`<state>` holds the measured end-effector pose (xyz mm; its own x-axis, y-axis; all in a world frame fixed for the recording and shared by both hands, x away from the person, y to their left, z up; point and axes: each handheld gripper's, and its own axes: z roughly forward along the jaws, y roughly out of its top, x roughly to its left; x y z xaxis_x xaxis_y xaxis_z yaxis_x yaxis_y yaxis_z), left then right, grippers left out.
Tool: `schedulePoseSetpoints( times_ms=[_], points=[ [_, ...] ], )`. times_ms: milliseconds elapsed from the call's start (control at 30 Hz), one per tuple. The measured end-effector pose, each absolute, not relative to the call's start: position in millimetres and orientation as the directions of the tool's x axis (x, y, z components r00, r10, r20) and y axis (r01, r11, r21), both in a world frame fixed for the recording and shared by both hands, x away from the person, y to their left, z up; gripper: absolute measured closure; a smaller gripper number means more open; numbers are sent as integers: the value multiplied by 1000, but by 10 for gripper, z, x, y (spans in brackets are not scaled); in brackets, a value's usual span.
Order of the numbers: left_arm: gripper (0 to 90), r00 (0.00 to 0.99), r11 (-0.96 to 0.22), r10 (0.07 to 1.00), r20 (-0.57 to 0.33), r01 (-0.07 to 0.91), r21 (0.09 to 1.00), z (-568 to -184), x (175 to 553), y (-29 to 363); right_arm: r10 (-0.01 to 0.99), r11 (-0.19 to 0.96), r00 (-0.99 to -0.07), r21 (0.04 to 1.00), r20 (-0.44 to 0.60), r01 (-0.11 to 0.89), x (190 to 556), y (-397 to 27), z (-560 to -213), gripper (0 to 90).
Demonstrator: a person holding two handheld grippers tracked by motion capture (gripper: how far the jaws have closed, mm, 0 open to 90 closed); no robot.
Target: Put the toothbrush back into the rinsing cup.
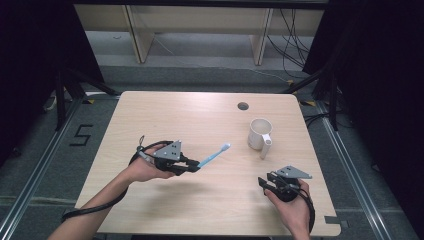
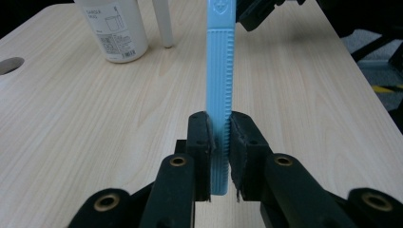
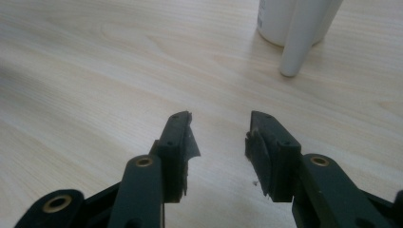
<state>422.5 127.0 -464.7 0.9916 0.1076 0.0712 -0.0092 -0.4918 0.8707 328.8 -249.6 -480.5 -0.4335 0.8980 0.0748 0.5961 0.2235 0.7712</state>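
**High view: toothbrush pinched, second gripper free**

High view – pale wooden table (image 1: 200,200), cable hole (image 1: 243,106) near its far edge. White mug (image 1: 259,134) stands well beyond both sets of fingers, a white tube (image 1: 265,148) leaning against it. Left gripper (image 1: 194,166) is held above the table, its fingers pinching the handle end of a light blue toothbrush (image 1: 214,155), whose head angles out past the fingertips toward the mug. Right gripper (image 1: 265,182) – fingers spread apart, bare tabletop between them.
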Motion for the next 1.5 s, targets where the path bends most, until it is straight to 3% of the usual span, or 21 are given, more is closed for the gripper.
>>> schedulePoseSetpoints(
  times_ms=[33,267,300,333,600,633,833,1500],
  points=[
    [785,991,-481,116,72,-7,877,-4655,4220,1271,898,184,-426,788,108,587,3282,-2458,-4814,598],
    [785,985,-405,166,43,29,914,-4713,4141,1248,889,184,-447,820,96,542,3290,-2409,-4809,593],
    [785,985,-397,169,44,27,917,-4720,4132,1243,896,150,-423,805,135,574,3262,-2380,-4796,591],
    [785,984,-382,175,42,29,924,-4729,4126,1236,888,186,-451,827,89,530,3289,-2395,-4805,590],
    [785,975,-292,224,4,63,954,-4730,4075,1217,880,97,-445,854,166,511,3273,-2299,-4808,571],
    [785,975,-281,224,-4,68,957,-4730,4075,1214,877,121,-462,871,131,477,3290,-2311,-4810,566],
    [785,967,-219,253,-42,100,971,-4757,4054,1178,872,100,-467,882,145,460,3287,-2251,-4801,559],
    [785,948,-153,313,-57,109,982,-4777,4069,1140,848,58,-507,924,154,377,3274,-2135,-4683,548]
  ],
)
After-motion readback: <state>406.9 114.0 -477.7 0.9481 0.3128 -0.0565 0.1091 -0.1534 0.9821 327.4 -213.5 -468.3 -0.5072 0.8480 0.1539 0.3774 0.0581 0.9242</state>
